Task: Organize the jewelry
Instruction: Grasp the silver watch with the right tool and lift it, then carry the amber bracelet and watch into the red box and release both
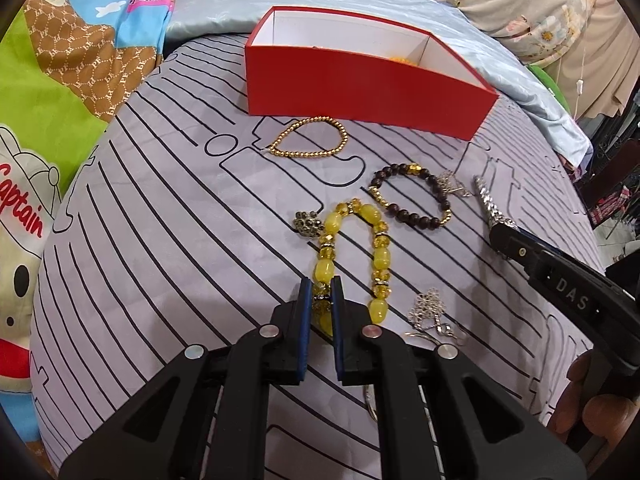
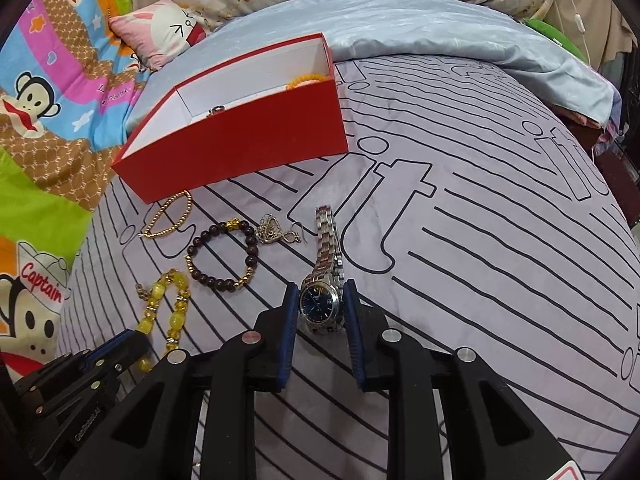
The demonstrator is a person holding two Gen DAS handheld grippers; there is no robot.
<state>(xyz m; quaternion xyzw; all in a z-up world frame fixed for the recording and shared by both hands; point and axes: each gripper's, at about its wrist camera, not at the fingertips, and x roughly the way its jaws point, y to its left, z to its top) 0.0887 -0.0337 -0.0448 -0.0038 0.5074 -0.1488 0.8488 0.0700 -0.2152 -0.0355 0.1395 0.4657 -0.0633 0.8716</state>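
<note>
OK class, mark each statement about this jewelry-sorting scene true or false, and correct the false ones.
1. The left gripper grips the yellow bead bracelet. True.
2. The right gripper grips the dark bead bracelet. False: its fingers close around the silver watch; the dark bracelet lies free on the cloth.
3. The red box is shut with a lid. False: it is open on top, with an orange item visible inside.
4. The gold bead bracelet lies on the cloth just in front of the red box. True.
</note>
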